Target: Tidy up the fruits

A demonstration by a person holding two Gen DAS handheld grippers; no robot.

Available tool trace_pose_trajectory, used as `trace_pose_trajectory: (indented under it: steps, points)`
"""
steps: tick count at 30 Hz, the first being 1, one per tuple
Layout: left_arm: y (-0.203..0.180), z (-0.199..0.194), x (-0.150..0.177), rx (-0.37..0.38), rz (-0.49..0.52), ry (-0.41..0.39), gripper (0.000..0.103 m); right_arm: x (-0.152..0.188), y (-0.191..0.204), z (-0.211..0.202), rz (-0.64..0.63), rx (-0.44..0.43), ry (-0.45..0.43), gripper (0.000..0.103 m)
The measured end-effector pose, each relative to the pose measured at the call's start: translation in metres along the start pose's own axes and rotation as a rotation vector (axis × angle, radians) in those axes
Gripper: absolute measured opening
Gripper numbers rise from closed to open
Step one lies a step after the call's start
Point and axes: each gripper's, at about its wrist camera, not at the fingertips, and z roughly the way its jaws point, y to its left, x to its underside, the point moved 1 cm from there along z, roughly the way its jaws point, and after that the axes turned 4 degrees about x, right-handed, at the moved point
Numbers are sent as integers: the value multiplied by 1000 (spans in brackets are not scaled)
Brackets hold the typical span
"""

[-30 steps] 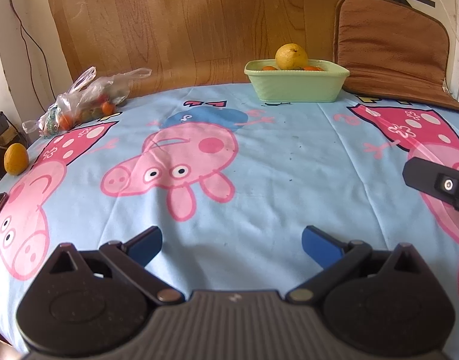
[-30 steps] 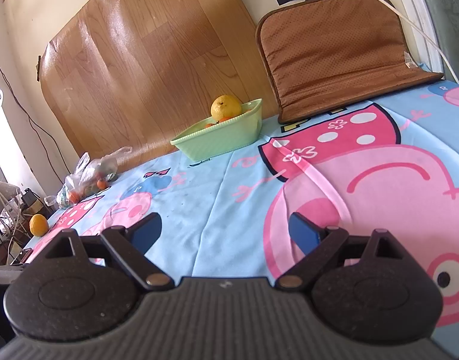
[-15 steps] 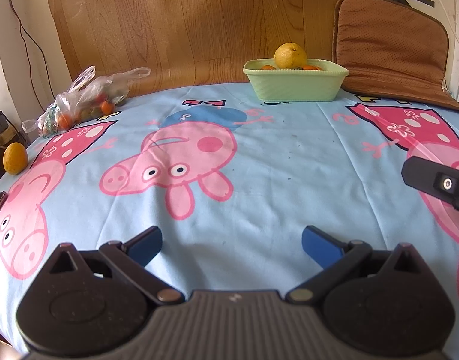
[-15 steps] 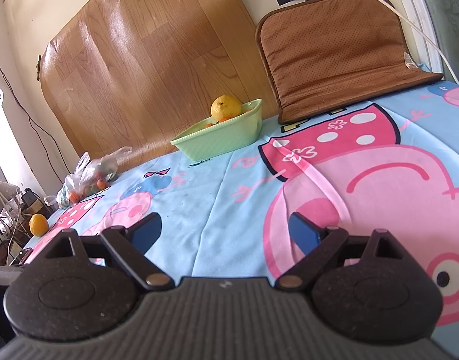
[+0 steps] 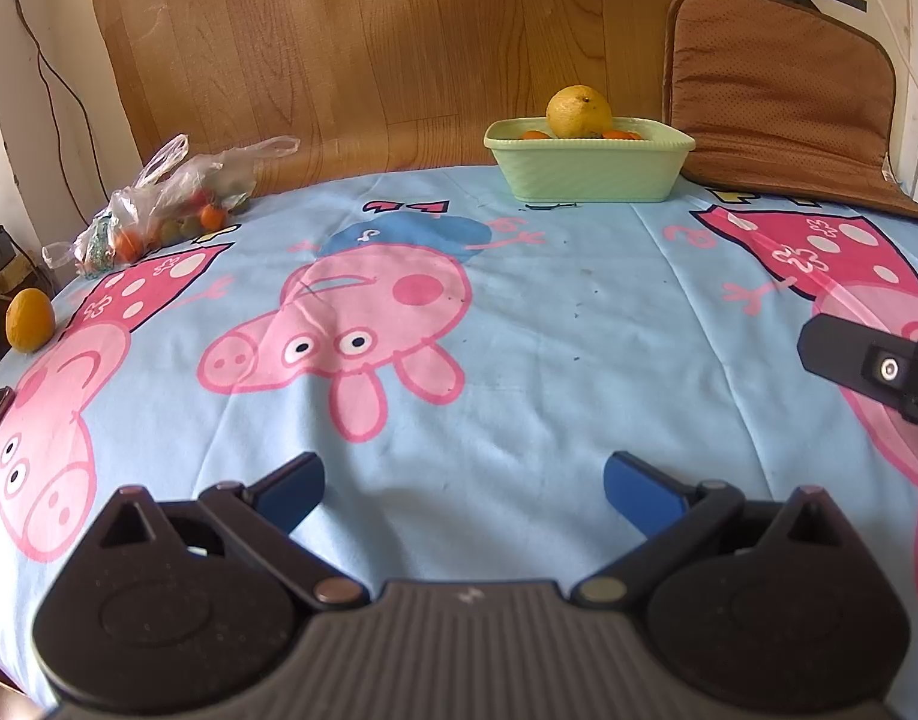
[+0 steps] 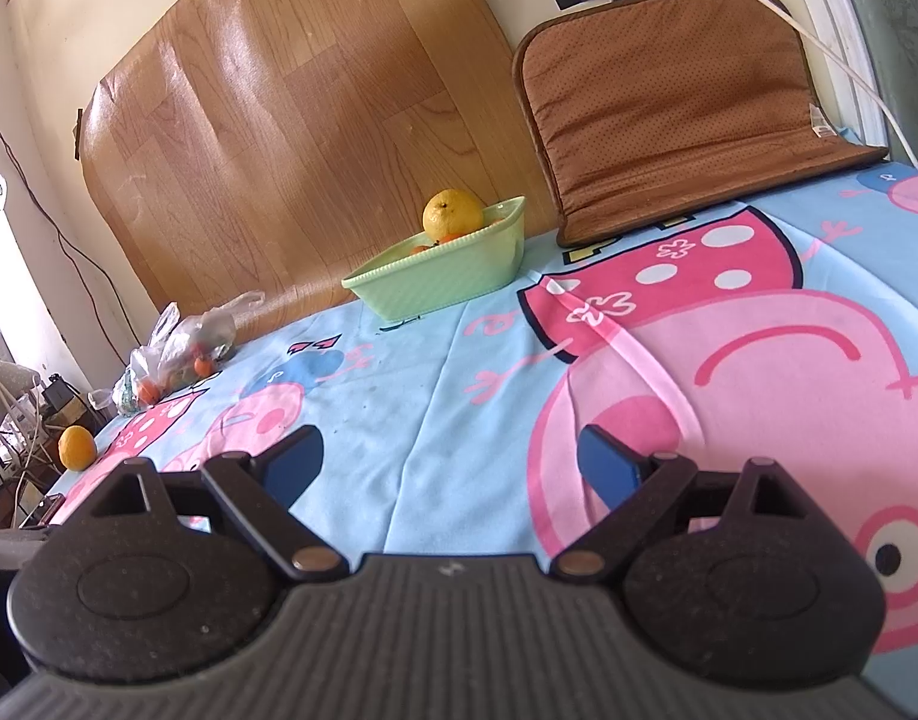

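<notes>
Blue cloth point(image 5: 579, 324) with pink pig pics covered the whole table, & both my claws hung low over the near part of it. My left claw point(image 5: 462, 483) was spread wide w/ nothing in it. Its two blue fingertips point(image 5: 291, 489) were well apart, just above the cloth. My right claw point(image 6: 450, 462) was spread wide too, also w/ nothing in it, and its blue fingertips point(image 6: 606, 468) sat over the big pink pig face. From the left cam I saw a black bit of the right claw poking in at the right edge.

Far away, at the back of the table, sat a green dish point(image 5: 588, 165) by the wood board point(image 5: 369, 42). One big yellow fruit point(image 5: 579, 112) stuck up out of the dish, and some small orange ones point(image 5: 621, 134) lay low beside it inside. A brown cushion point(image 5: 777, 84) leaned on the wall just right of the dish.

Far left, a clear plastic bag point(image 5: 165, 198) lay on the cloth w/ more small fruits in it, orange & green-ish. I couldn't count them thru the plastic. One orange fruit point(image 5: 30, 320) sat alone at the left edge of the table, nearer than the bag & well apart from the dish. Neither claw touched any fruit.
</notes>
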Motion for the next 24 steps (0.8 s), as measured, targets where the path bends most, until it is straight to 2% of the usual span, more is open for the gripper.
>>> trace_pose_trajectory:
  steps: [17,24]
  points:
    - [-1,0,-1,3,-6,-6,103,0,1,0,-1,-1,-1,93]
    - [1,-7,-1,43,-13,-44,103,0,0,1,-3,-2,-5,93]
